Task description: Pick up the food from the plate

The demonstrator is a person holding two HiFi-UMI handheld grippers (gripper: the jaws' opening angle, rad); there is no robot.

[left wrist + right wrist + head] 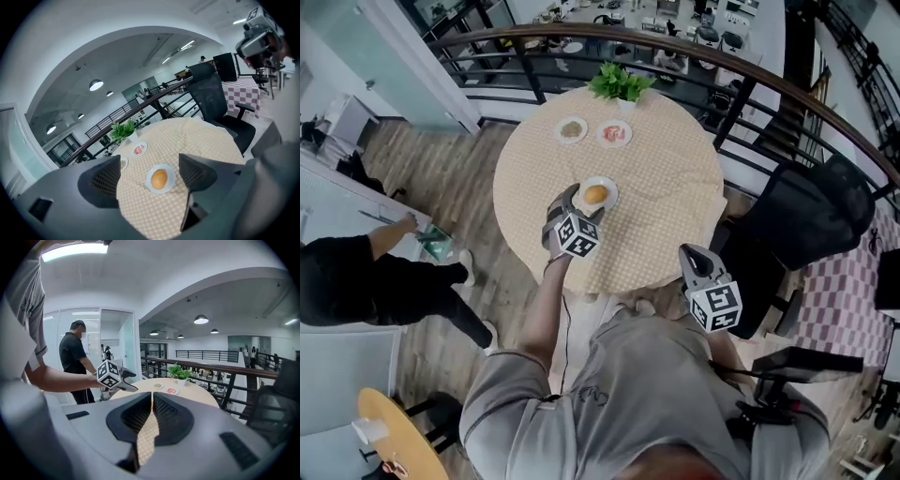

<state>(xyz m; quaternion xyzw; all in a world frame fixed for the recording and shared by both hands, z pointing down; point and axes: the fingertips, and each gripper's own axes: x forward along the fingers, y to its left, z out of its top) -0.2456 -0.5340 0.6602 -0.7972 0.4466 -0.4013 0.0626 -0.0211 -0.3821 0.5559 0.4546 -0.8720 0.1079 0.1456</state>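
Observation:
A round orange-yellow piece of food lies on a small white plate near the front of a round table with a checked cloth. My left gripper hovers just in front of this plate, open. In the left gripper view the food and its plate sit between the spread jaws of the left gripper, without touching them. My right gripper is off the table's front right edge, away from the plate. The right gripper is shut with nothing in it.
At the table's far side stand a potted plant, a plate with greyish food and a plate with red food. A black office chair is to the right, a curved railing behind. A person in black bends at the left.

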